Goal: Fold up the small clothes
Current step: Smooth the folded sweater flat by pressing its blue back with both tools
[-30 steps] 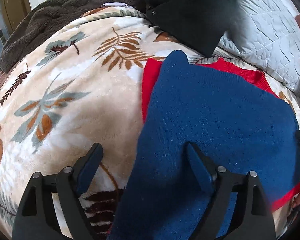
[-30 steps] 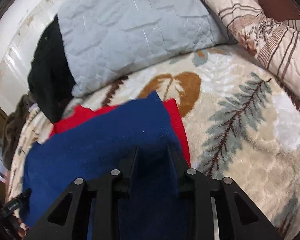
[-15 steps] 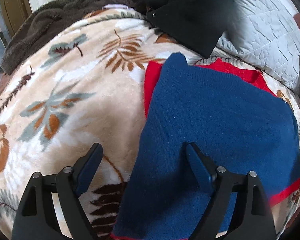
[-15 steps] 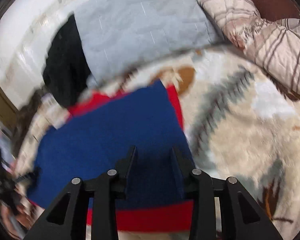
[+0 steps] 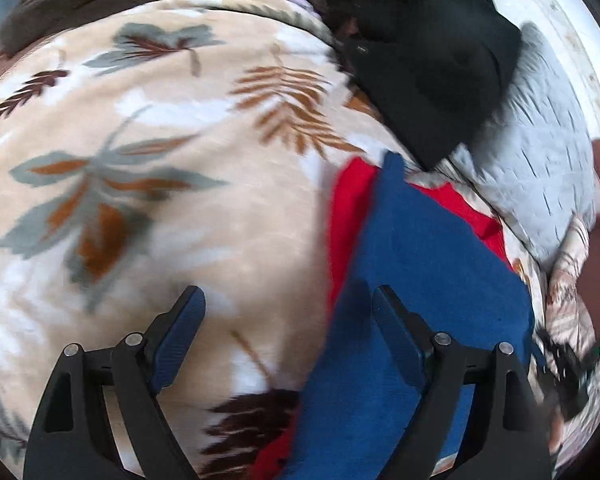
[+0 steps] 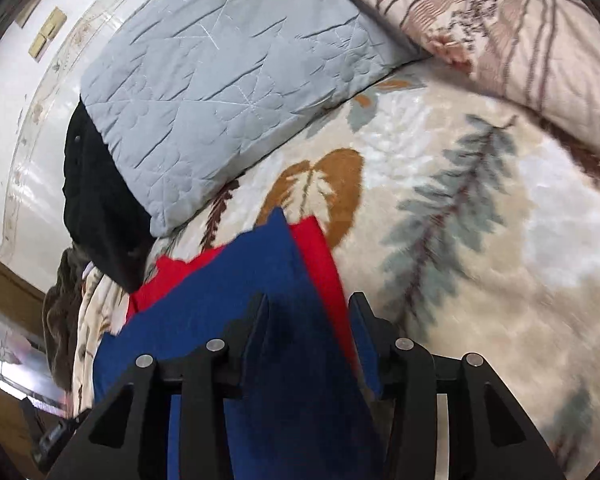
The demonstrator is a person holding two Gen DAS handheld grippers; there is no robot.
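While the folded blue-and-red garment (image 6: 268, 320) lay on the bed's leaf-patterned blanket (image 5: 160, 200), my right fingers (image 6: 312, 320) had just been spreading, releasing it. My left fingers (image 5: 288, 320) stood wide, grasping nothing. I judged it best to lift away cleanly without dragging the fold.

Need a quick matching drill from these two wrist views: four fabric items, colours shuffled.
Things:
1. garment, top layer
2. garment, layer underneath
3. quilted pillow
4. clothing beside the pillow

Colours:
A. black
B. red
C. blue
D. light grey

Pairs: 1-C, 2-B, 3-D, 4-A
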